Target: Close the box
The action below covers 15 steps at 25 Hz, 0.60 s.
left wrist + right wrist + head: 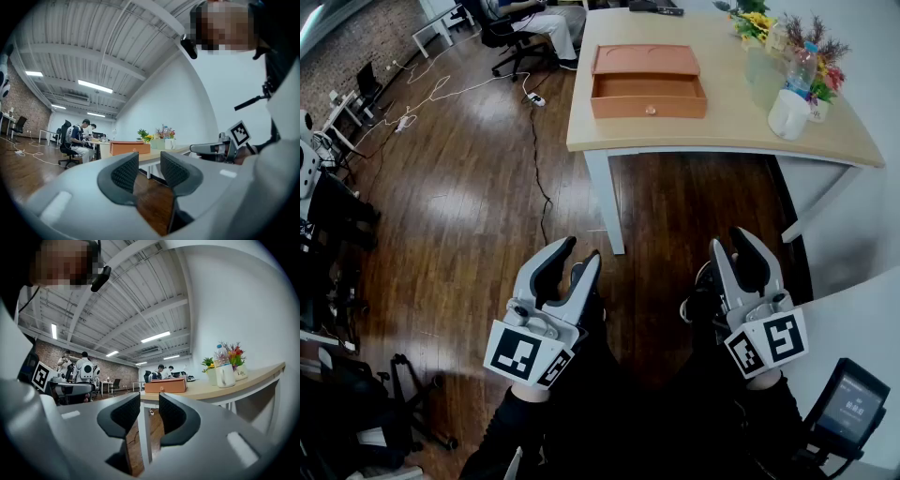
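While the box [648, 96] is left open on the table [722, 127], both grippers are held low over the wooden floor [459, 216], well apart from it. The box's lid is seen laid back flat behind the tray, on the side away from the person, and the tray's front wall is turned toward the table's near edge. The left gripper [579, 253] is seen with its jaws drawn together to a narrow slit, and nothing is gripped between the pads. The right gripper [731, 242] is closed in the same way and is likewise empty. A white mug [788, 114], a water bottle [802, 67] and flowers [755, 21] are set at the table's right end, apart from the box.
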Tool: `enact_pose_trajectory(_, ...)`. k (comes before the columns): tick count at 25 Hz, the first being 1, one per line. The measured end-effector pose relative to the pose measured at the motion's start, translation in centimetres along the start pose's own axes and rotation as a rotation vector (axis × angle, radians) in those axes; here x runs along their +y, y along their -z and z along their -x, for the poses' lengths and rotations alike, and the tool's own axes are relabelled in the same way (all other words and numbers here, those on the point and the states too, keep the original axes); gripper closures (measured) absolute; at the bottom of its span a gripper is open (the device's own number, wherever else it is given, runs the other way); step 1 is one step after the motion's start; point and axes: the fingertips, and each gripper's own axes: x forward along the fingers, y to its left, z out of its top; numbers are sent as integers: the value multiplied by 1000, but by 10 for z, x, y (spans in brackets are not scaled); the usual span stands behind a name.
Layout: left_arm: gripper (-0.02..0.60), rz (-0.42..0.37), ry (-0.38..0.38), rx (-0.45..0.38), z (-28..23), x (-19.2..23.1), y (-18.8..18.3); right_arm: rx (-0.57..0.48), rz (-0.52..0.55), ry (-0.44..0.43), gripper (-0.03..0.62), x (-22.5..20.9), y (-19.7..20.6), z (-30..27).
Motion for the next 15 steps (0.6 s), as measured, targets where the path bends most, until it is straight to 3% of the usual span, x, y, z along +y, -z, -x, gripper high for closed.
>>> enact_pose_trajectory(7, 456, -39, 3, 19, -15, 14, -10, -5, 32, -29, 480, 13, -9, -26)
enact_pose_trajectory(15, 453, -137, 42, 9, -68, 47, -34, -34, 57, -3, 480, -23, -27, -81)
